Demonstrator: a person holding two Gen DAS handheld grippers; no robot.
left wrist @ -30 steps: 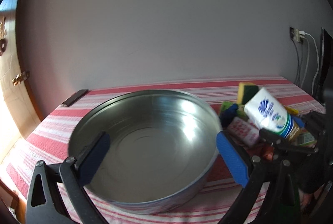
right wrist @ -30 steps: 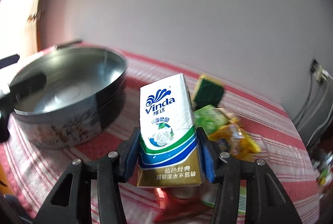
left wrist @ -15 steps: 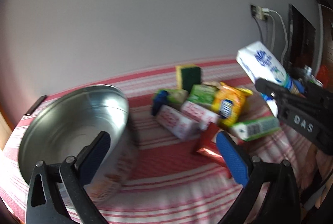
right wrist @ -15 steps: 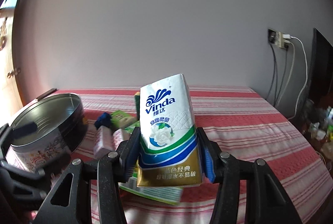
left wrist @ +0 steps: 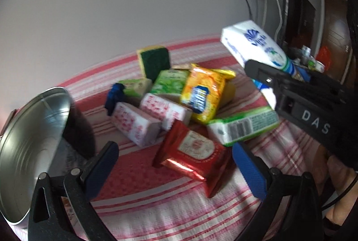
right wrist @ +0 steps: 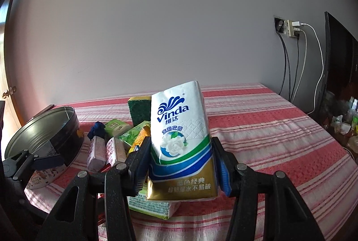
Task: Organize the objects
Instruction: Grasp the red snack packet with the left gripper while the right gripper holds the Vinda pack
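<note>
My right gripper [right wrist: 181, 165] is shut on a white Vinda tissue pack [right wrist: 181, 142], held upright above the red striped cloth; the same pack [left wrist: 255, 48] shows at the upper right of the left wrist view. My left gripper [left wrist: 174, 162] is open and hangs just above a red foil packet [left wrist: 192, 151] at the near edge of a pile. The pile holds pink-printed tissue packs [left wrist: 134, 122], a yellow bag [left wrist: 201, 93], green packs [left wrist: 170, 82], a green-and-white pack [left wrist: 243, 126] and a green-yellow sponge [left wrist: 154, 59]. A round metal tin [left wrist: 29, 144] stands left of the pile.
The table [right wrist: 268, 129] wears a red and white striped cloth, bare on its right half. A wall socket with cables [right wrist: 293, 28] and a dark screen [right wrist: 337, 55] are at the far right. A door [right wrist: 9, 93] stands at the left. A hand [left wrist: 340, 185] shows at the lower right.
My left gripper has swung right from over the metal tin to the pile and tipped downward. My right gripper, still holding the tissue pack, has swung away from the tin and rolled level.
</note>
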